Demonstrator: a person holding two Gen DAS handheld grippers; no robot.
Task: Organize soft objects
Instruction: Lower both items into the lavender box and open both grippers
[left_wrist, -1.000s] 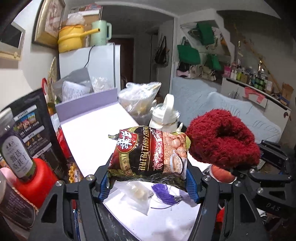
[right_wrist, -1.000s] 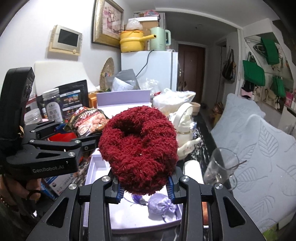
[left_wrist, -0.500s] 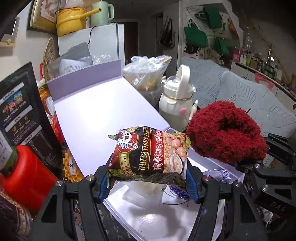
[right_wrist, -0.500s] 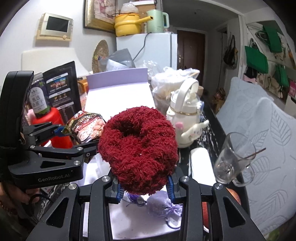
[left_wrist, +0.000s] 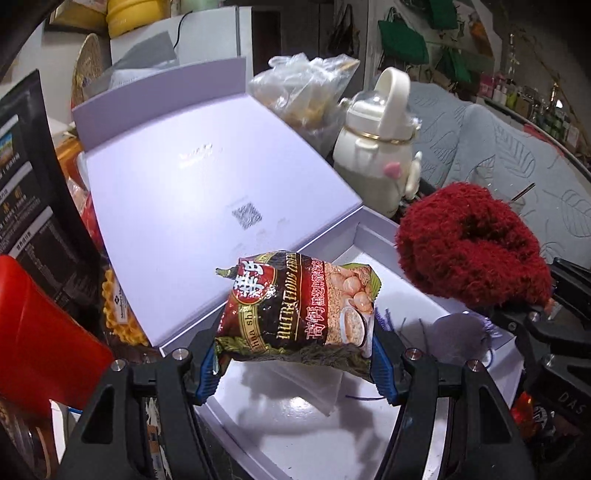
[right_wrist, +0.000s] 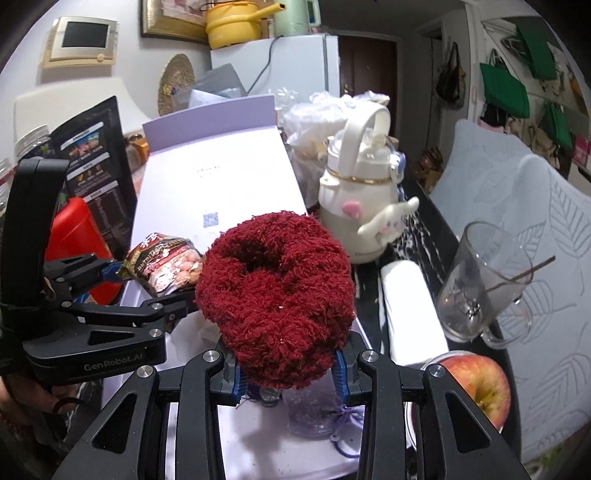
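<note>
Snack packet (left_wrist: 299, 306) sits clamped between the left gripper (left_wrist: 295, 363) fingers above the open lavender box (left_wrist: 207, 192), a purple pouch (left_wrist: 458, 332) lying inside. From the right wrist, the right gripper (right_wrist: 288, 373) fingers pinch a fuzzy red knit (right_wrist: 275, 310) over that box, beside a cream kettle (right_wrist: 360, 206), glass mug (right_wrist: 484, 288) and apple (right_wrist: 476, 387).

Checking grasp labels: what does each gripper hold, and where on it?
Left gripper clamps the snack packet across its lower end; right gripper pinches the red fuzzy sock bundle at its underside.

Snack packet (left_wrist: 299, 314) and red woolly bundle (right_wrist: 275, 314), both lower, nearer the open box (left_wrist: 373, 236).
</note>
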